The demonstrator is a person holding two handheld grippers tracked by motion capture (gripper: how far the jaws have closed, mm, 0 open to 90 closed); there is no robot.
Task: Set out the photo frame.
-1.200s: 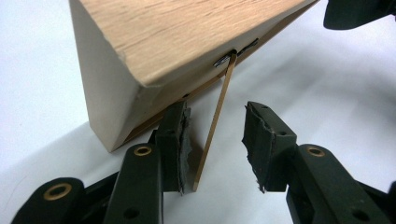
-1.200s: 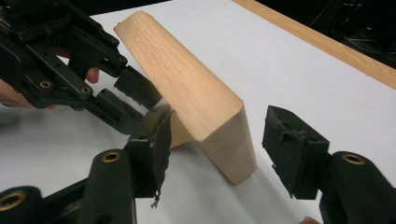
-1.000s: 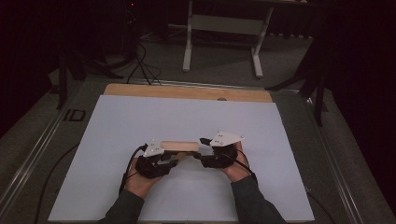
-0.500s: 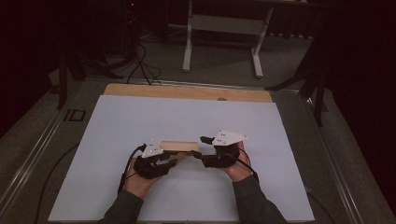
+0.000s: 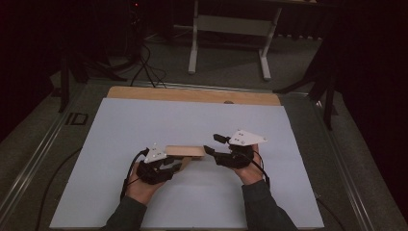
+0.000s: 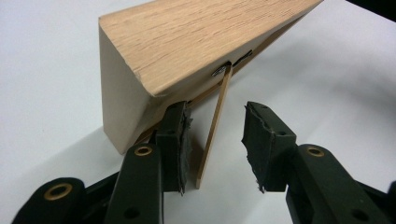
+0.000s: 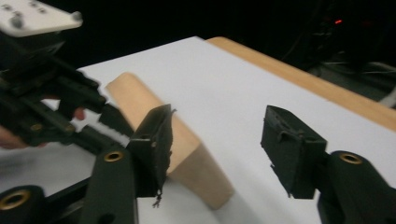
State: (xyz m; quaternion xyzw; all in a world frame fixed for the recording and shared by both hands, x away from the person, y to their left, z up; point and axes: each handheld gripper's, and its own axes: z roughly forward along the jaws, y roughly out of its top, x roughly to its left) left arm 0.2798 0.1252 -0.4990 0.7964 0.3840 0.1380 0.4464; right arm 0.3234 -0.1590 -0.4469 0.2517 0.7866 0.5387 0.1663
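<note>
A light wooden block (image 5: 185, 150) lies on the white sheet (image 5: 192, 120) between my two grippers. In the left gripper view the block (image 6: 196, 42) is tilted up, with a thin wooden strut (image 6: 212, 140) hinged under it. My left gripper (image 6: 215, 109) is open around that strut, which lies near the left pad (image 6: 180, 135) and apart from the other. My left gripper (image 5: 180, 163) sits at the block's left end. My right gripper (image 5: 211, 143) is at its right end. In the right gripper view the block's end (image 7: 201, 177) lies between the jaws of my right gripper (image 7: 218, 114), which have just been closing and do not press on it.
The white sheet covers most of a table whose wooden edge (image 5: 192, 95) shows at the far side. A pale metal stand (image 5: 231, 29) and cables (image 5: 144, 72) are on the floor beyond. Dark stand legs (image 5: 327, 91) rise at the right.
My right hand has shifted slightly to the right. My left hand and the block have stayed in place.
</note>
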